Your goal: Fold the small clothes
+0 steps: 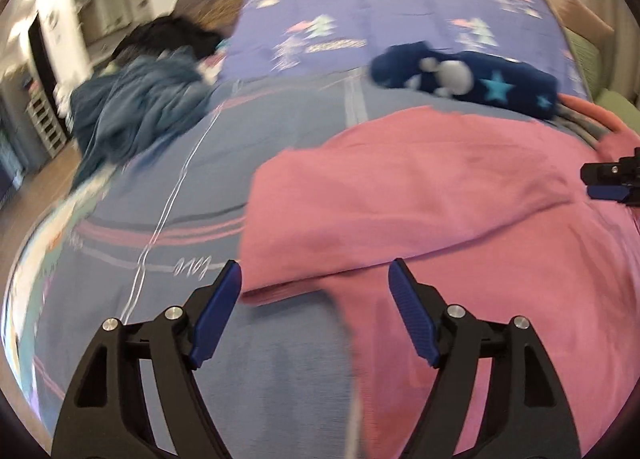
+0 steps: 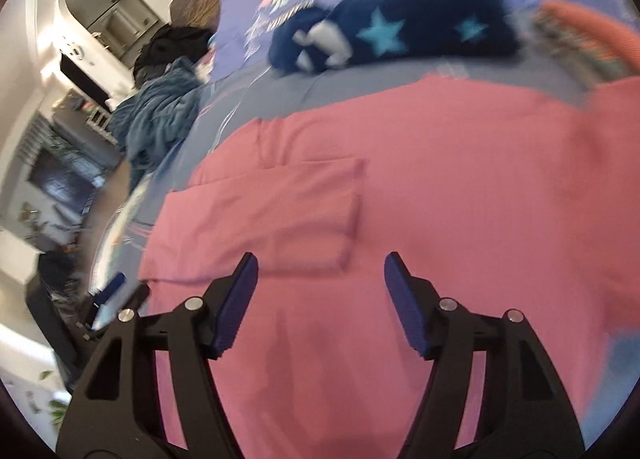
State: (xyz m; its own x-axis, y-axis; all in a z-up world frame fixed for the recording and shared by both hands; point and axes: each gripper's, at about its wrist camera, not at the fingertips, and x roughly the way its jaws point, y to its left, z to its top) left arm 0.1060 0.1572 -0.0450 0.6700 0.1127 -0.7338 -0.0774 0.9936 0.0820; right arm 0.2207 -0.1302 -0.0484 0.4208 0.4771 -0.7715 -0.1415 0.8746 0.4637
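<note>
A pink garment [image 1: 420, 195] lies spread on the bed, with one sleeve folded in over its body [image 2: 272, 211]. My left gripper [image 1: 316, 279] is open and empty, hovering just above the garment's lower left edge. My right gripper [image 2: 320, 271] is open and empty, above the garment beside the folded sleeve. The right gripper also shows at the right edge of the left wrist view [image 1: 612, 179]. The left gripper shows at the lower left of the right wrist view [image 2: 112, 299].
The bed has a grey-blue striped sheet [image 1: 240, 179] and a purple quilt [image 1: 400, 11] at the back. A navy star-print garment [image 1: 464, 77] lies behind the pink one. A blue-grey heap of clothes [image 1: 136, 107] and dark clothes [image 1: 168, 35] lie at the left edge. An orange-pink item [image 2: 592, 31] lies at the far right.
</note>
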